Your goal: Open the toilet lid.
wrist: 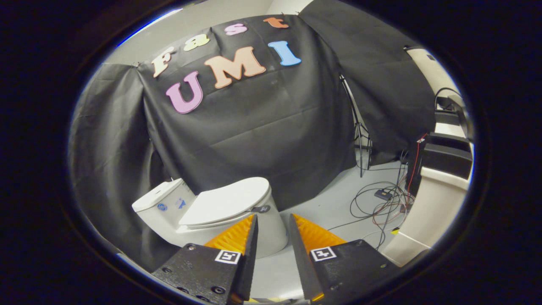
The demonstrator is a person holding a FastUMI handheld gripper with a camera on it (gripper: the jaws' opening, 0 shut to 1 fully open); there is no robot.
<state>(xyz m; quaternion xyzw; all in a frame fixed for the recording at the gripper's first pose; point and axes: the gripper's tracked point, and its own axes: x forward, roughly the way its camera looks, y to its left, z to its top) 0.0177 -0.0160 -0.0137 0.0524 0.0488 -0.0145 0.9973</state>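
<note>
Booth wall [262, 127]: black cloth, creased, hung in overlapping panels from 9 o'clock round to 2 o'clock; lower edge meets the floor.
Floor [334, 207]: pale grey, smooth, bare patch at 4 o'clock.
Stand [360, 135]: thin black tripod, upright, at 3 o'clock against the cloth, feet on the floor.
Cables [383, 207]: loose tangle, black with some red and white strands, on the floor at 4 o'clock.
Small black box [383, 194]: lies within the cable tangle.
Cabinet [427, 212]: cream-coloured, at 4 o'clock, beside the cables.
Black equipment [449, 159]: dark boxes stacked on top of the cabinet, at 3 o'clock; type unclear.
</note>
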